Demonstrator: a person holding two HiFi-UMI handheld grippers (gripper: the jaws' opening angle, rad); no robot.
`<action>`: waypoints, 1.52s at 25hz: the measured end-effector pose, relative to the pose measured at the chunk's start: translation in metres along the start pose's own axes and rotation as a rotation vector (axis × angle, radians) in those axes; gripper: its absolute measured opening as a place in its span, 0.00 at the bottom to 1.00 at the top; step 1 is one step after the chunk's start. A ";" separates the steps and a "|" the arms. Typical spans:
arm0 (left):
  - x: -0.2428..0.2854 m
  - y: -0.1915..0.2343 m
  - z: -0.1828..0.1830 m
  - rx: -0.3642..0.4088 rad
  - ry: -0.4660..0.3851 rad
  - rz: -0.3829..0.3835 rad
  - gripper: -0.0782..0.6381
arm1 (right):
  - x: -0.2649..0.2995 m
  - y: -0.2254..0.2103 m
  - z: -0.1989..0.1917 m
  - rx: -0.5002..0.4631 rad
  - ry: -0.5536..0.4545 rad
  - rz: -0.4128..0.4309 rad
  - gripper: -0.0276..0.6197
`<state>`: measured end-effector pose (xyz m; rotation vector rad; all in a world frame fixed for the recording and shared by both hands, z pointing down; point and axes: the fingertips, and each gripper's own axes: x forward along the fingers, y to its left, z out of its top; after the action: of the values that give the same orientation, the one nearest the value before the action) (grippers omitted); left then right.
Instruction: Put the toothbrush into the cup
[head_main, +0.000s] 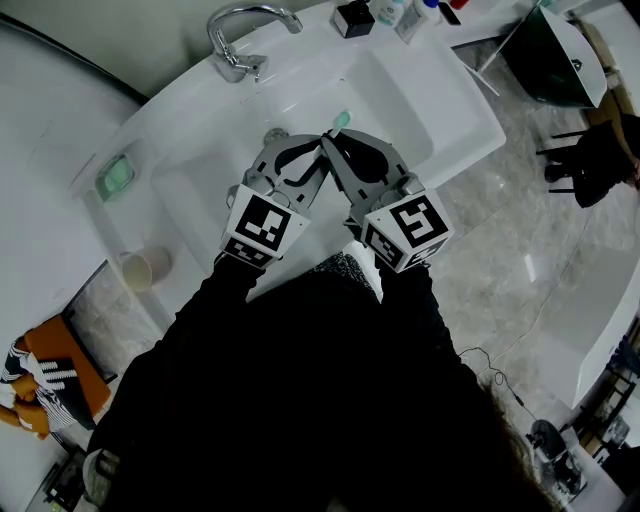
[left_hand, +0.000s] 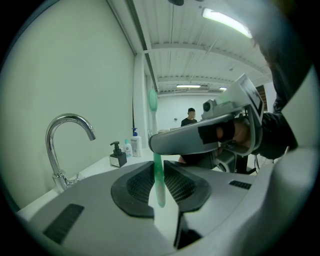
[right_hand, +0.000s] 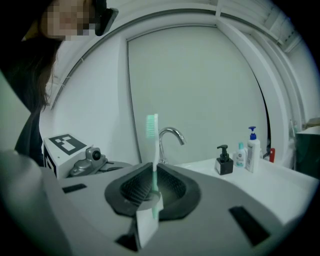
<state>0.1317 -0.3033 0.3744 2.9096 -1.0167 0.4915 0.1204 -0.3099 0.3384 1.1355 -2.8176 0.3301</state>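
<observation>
Clamping firmly, our right gripper (right_hand: 152, 182) has its jaws nearly together on the green toothbrush (right_hand: 152, 150), which stands upright with the bristles on top. Our left gripper (left_hand: 159, 172) meets it nose to nose. Its jaws sit a little wider, pressed on the lower end of the same handle, so both have hold of it. We're over the sink (head_main: 430, 110), just in front of the tap (head_main: 238, 45). The cup (head_main: 145, 268) stands well off to our left on the tabletop (head_main: 60, 215), mouth up, with nothing poking out of it. So the pick-up looks done. By our reckoning, the carry across to the cup and the drop into it are all left to do.
</observation>
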 end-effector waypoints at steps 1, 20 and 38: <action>0.000 0.000 0.001 -0.001 -0.004 -0.001 0.19 | 0.000 0.000 0.001 0.004 -0.005 0.003 0.09; -0.017 0.016 -0.007 -0.032 0.008 0.063 0.19 | -0.001 -0.015 0.016 -0.007 -0.031 0.022 0.09; -0.081 0.045 -0.011 -0.189 -0.011 0.243 0.12 | 0.039 0.031 0.022 -0.045 0.012 0.222 0.09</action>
<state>0.0413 -0.2885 0.3571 2.6420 -1.3466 0.3630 0.0709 -0.3196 0.3181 0.8101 -2.9287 0.2855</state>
